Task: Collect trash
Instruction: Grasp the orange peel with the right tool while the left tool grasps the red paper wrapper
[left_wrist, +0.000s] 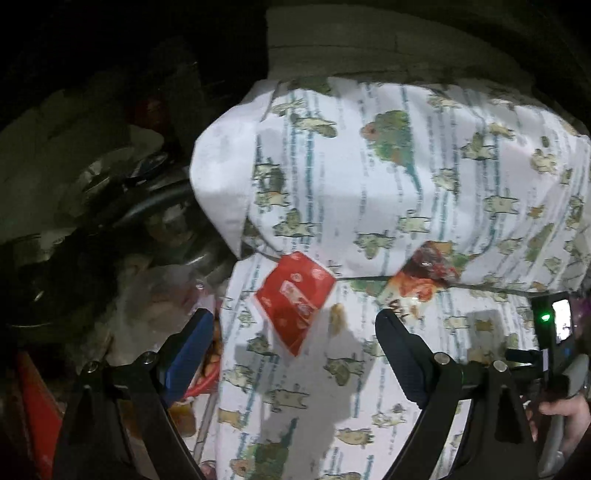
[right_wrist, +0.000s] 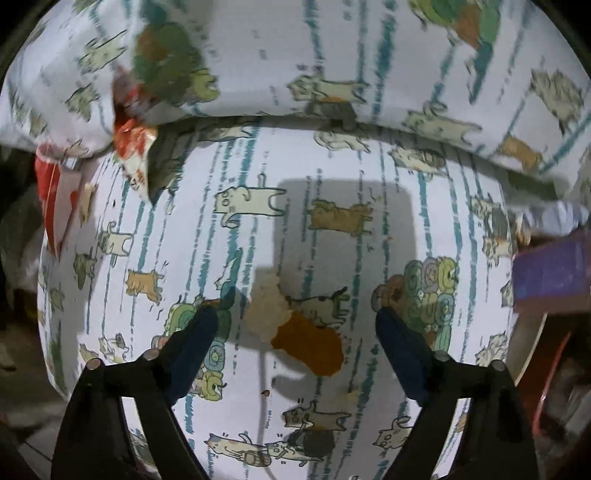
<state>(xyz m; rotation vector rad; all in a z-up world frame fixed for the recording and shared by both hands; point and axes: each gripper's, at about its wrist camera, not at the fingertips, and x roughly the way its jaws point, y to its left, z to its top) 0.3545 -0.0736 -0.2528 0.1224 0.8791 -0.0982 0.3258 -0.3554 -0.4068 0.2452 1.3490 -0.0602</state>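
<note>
Your right gripper (right_wrist: 295, 328) points steeply down with its jaws spread wide and nothing pressed between them; framed between its fingers (right_wrist: 195, 339) lies a flat orange-and-tan scrap of trash (right_wrist: 299, 332) on the cat-printed sheet (right_wrist: 332, 177), its long axis running diagonally from the pale upper-left end to the orange lower-right end. Whether the fingertips touch the sheet you cannot tell. Your left gripper (left_wrist: 295, 332) also stands open and empty, above the same sheet (left_wrist: 369, 387). Just beyond its fingertips lies a red wrapper (left_wrist: 295, 299), a flat rectangle set cornerwise, its long axis slanting from upper right to lower left. To the right of that, a crumpled orange-and-red wrapper (left_wrist: 424, 277) sits at the seam, partly tucked under the printed pillow (left_wrist: 406, 166) lying across the far side of the bed. A small tan crumb (left_wrist: 338, 317) rests between the two wrappers. No container shows clearly in either view; the clutter left of the bed is too dark to name.
</note>
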